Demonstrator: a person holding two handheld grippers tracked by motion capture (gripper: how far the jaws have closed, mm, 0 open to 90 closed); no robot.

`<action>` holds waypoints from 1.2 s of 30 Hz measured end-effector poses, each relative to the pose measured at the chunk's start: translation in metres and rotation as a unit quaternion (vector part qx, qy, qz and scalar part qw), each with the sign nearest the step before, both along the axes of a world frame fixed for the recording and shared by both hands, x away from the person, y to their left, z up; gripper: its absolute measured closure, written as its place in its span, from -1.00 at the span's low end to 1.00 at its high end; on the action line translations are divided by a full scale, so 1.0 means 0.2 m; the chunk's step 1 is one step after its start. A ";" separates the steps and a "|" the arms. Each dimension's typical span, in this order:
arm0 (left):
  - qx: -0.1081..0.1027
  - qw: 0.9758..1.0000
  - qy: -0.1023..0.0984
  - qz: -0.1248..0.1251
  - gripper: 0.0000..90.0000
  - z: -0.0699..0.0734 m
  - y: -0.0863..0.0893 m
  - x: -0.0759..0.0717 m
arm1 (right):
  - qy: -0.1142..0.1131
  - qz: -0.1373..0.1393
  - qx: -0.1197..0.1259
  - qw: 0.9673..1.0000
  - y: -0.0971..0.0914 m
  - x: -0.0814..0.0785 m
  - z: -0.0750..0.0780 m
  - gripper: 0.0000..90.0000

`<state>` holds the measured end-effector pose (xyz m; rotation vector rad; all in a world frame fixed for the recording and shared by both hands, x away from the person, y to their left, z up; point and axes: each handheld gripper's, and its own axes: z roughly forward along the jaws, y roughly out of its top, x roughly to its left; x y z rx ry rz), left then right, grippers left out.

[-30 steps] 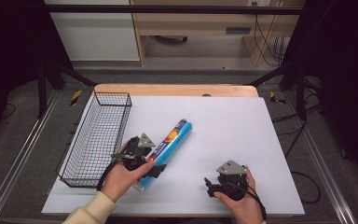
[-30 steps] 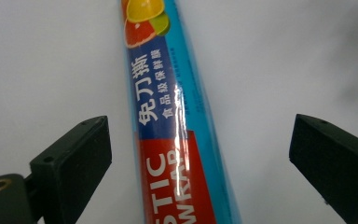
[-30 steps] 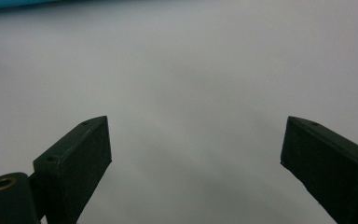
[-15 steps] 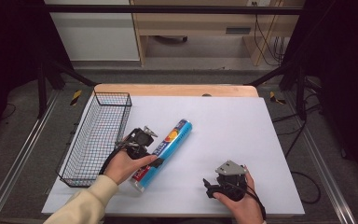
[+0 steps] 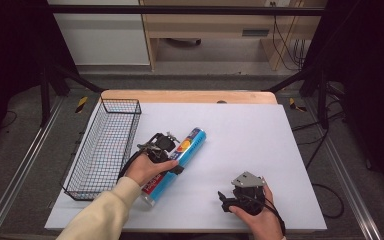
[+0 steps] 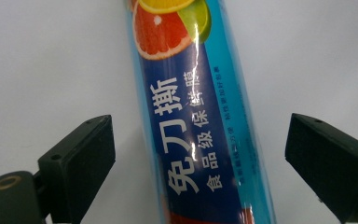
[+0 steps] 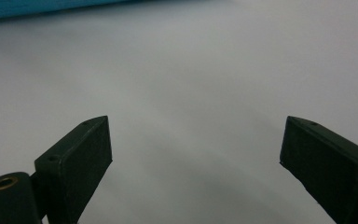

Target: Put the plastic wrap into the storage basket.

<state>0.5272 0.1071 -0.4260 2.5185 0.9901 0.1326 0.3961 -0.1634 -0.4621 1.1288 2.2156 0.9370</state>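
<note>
1. While the left gripper [image 6: 198, 163] hangs over the roll of cling film [image 6: 191, 121], its two black fingers [image 6: 81, 158] stand wide apart, one on each side of the tube and neither touching it.
2. The roll runs straight up the middle of the gap in the left gripper view, dark blue label with white characters facing the camera, citrus slices printed toward the far end.
3. From the high view, the roll [image 5: 177, 162] lies flat on the white tabletop [image 5: 250, 135], slanted, just beside the wire basket [image 5: 105, 145] but apart from it; the left gripper [image 5: 162, 150] sits over its middle.
4. Judgement call: the step in hand looks like a grasp on the roll. To do it well, the fingers should drop until they straddle the tube's widest line, stay square to its length, and close near mid-length so it lifts level and does not roll away.
5. Over on the other side, the right gripper [image 5: 232, 197] rests near the front edge, well apart from the roll, its fingers [image 7: 77, 156] spread open over bare tabletop, holding nothing.
</note>
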 end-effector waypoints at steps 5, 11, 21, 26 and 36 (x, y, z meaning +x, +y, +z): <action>0.009 1.000 0.009 0.002 -0.82 -0.04 -0.01 0.01 | 0.003 0.002 0.002 1.000 0.00 0.00 0.00 -0.79; 0.016 1.000 0.018 0.008 -0.80 -0.06 -0.01 0.02 | 0.002 0.002 0.002 1.000 0.00 0.00 0.00 -0.79; 0.033 0.999 0.034 -0.004 -0.75 -0.11 -0.04 0.02 | 0.003 0.003 0.004 1.000 0.00 0.00 0.00 -0.79; 0.032 0.999 0.037 -0.003 -0.69 -0.11 -0.05 0.02 | 0.003 0.004 0.002 1.000 0.00 0.00 0.00 -0.79; 0.029 0.999 0.041 0.003 -0.51 -0.11 -0.06 0.02 | 0.003 0.004 0.002 1.000 0.00 0.00 0.00 -0.79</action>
